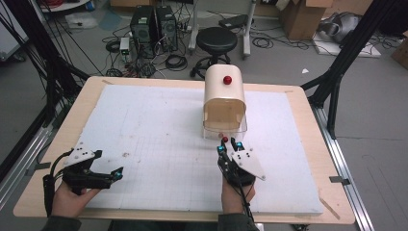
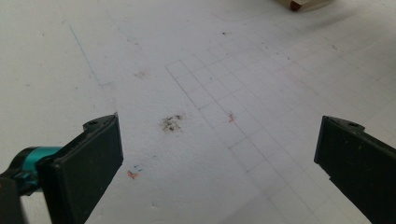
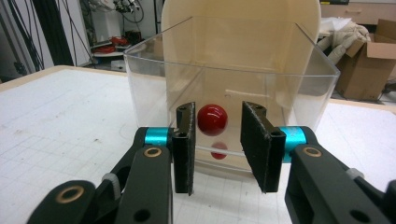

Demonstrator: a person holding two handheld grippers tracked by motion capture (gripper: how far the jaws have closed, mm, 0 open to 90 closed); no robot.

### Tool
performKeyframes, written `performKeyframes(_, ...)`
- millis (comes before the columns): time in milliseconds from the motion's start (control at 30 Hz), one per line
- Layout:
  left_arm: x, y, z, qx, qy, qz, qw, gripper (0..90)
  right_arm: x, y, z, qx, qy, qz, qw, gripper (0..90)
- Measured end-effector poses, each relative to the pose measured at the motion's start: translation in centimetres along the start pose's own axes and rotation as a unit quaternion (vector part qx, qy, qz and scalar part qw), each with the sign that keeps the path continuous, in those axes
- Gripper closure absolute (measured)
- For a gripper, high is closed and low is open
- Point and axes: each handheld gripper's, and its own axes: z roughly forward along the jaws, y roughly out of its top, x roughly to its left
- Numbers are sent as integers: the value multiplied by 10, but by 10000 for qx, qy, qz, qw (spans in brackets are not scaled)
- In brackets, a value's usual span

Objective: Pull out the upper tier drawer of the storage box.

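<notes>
Right tongs [image 1: 230, 144] sit low over the white gridded mat [image 1: 159, 139] on the desk [image 1: 91, 91], released, jaws parted with a small red knob [image 3: 212, 119] between them. In the right gripper view the knob sits in the gap, a sliver of space showing on each side; whether either pad touches it cannot be told. The knob is on the front of a clear plastic drawer [image 3: 154, 88], directly ahead of the right tongs, pulled partly out of a cream rounded box [image 1: 224, 98]. A second red knob [image 1: 227, 80] sits on top of that box, farther ahead. Left tongs [image 1: 117, 173] rest well apart to the left, near the desk's near edge, jaws spread wide over bare mat, holding nothing. A smudge [image 2: 172, 123] marks the mat between and just ahead of the left jaws.
</notes>
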Motion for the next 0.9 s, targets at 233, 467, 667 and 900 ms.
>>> performKeyframes(233,0,0,0,-11,3,-9,10000,17,-1,0,-4,-10,101,-13,9999,626)
performKeyframes(467,0,0,0,-14,-5,-16,10000,17,-10,0,-7,106,408,13,9991,519)
performKeyframes(667,0,1,0,-7,-23,-15,10000,17,-20,2,-9,308,804,85,9963,405)
performKeyframes(900,0,1,-2,-31,-17,-69,10000,17,-29,6,-9,522,1198,67,9914,315)
